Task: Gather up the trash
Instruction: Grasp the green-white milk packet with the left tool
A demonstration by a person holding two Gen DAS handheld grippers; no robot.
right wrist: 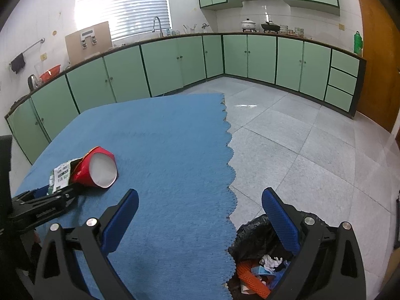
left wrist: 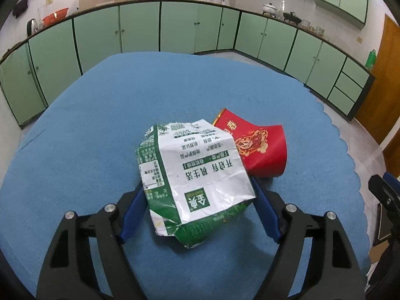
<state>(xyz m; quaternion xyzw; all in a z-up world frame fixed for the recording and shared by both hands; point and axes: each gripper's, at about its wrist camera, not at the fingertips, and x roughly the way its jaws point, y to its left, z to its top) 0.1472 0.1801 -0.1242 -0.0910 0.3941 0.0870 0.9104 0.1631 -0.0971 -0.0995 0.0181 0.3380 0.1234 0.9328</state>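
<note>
A crushed green-and-white milk carton [left wrist: 195,172] lies on the blue tablecloth [left wrist: 100,125]. My left gripper [left wrist: 197,187] is open with its blue pads on either side of the carton. A red paper cup [left wrist: 257,147] lies on its side just behind the carton, touching it. In the right wrist view the cup [right wrist: 100,168] and carton [right wrist: 61,175] lie at the left, with the left gripper [right wrist: 57,195] at them. My right gripper [right wrist: 200,200] is open and empty above the table's right edge, over a black-lined trash bin [right wrist: 257,257].
The bin on the floor holds several pieces of rubbish. The tablecloth's [right wrist: 162,150] scalloped edge runs down the middle of the right wrist view. Green kitchen cabinets [right wrist: 162,67] line the far walls. Grey tiled floor [right wrist: 300,137] lies to the right.
</note>
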